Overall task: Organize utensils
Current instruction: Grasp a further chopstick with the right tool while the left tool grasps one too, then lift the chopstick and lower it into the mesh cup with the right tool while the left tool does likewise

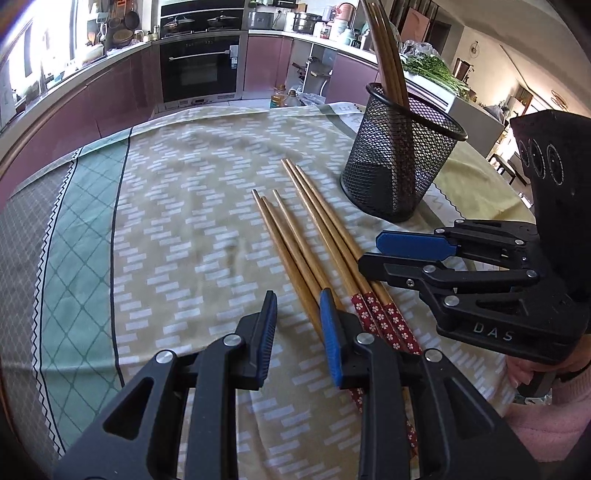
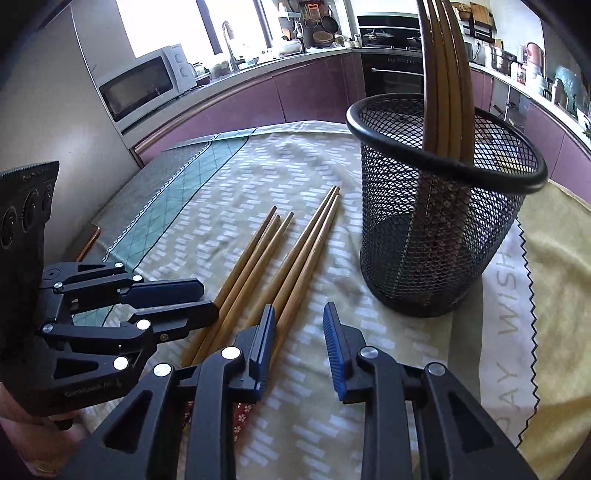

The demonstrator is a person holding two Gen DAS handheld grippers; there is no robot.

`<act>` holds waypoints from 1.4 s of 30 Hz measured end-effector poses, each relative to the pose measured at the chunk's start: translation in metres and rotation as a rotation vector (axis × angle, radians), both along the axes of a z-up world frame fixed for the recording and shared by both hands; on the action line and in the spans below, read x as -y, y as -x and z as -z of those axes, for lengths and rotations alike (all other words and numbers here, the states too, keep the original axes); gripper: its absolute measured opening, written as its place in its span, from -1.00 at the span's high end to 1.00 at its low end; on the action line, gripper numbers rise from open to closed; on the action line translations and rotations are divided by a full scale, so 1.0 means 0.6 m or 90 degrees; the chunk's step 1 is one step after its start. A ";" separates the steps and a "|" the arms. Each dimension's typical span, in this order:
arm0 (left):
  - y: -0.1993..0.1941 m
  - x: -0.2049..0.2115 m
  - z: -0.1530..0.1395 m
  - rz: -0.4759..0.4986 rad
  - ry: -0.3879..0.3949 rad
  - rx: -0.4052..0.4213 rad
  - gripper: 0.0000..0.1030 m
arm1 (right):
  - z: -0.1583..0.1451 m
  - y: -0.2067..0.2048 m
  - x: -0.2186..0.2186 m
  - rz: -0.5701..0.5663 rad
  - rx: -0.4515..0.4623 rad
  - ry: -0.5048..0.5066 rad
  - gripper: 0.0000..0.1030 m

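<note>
Chopsticks (image 1: 314,240): five lie loose on the surface, several stand in the holder (image 1: 402,155) at two o'clock; both grippers' (image 1: 298,321) (image 2: 299,332) jaws apart, empty.

From my remote station I see a kitchen in daylight, where mauve cabinets (image 1: 122,85) curve along the far wall beneath a pale worktop crowded with pots and jars. A black built-in oven (image 1: 199,70) sits in the middle of that run, a white microwave (image 2: 147,83) stands near a bright window (image 2: 162,22), and leafy greens (image 1: 436,72) lie on a surface off to one side. The counter in front of me is spread with a patterned cloth (image 1: 177,206) of beige dashes and a green lattice border, sun falling unevenly across it.
</note>
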State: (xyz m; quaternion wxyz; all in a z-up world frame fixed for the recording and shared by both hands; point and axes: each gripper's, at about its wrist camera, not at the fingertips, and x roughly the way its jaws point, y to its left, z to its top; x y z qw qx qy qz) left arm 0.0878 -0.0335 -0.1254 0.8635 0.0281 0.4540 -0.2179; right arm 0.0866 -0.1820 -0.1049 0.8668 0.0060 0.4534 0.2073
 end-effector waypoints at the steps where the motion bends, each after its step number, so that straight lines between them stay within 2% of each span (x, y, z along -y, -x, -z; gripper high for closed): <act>1: -0.003 -0.002 0.001 -0.003 0.000 -0.001 0.52 | 0.000 0.000 0.001 0.000 -0.001 0.000 0.51; 3: -0.012 -0.007 0.005 -0.009 0.003 -0.012 0.58 | 0.001 -0.001 0.003 0.001 0.000 0.008 0.52; 7: -0.017 -0.010 0.006 -0.008 -0.005 -0.010 0.73 | 0.003 0.000 0.010 0.005 -0.003 0.023 0.78; 9: -0.020 -0.013 0.006 -0.010 -0.004 -0.013 0.79 | 0.004 0.000 0.019 0.011 -0.009 0.019 0.84; 13: -0.021 -0.021 0.006 -0.014 0.003 -0.022 0.80 | 0.004 0.004 0.032 0.014 -0.012 0.023 0.84; 17: -0.026 -0.019 0.005 -0.020 -0.011 -0.014 0.79 | 0.003 -0.002 0.029 0.011 -0.006 0.035 0.80; 21: -0.034 -0.016 0.002 -0.024 -0.031 -0.004 0.66 | 0.002 -0.015 0.011 0.010 0.001 0.045 0.77; 29: -0.054 -0.002 0.005 -0.016 -0.056 0.000 0.65 | 0.006 -0.026 -0.005 0.011 0.013 0.056 0.71; 31: -0.056 0.003 0.005 -0.017 -0.063 0.002 0.69 | 0.007 -0.027 -0.006 0.013 0.013 0.055 0.76; 32: -0.058 0.005 0.005 -0.019 -0.065 0.003 0.78 | 0.007 -0.028 -0.005 0.014 0.013 0.055 0.85; 33: -0.059 0.006 0.005 -0.020 -0.063 0.002 0.82 | 0.007 -0.027 -0.003 0.013 0.011 0.051 0.86; 42: -0.049 -0.001 -0.006 -0.033 -0.029 -0.001 0.85 | -0.009 -0.010 0.013 0.013 0.015 0.013 0.89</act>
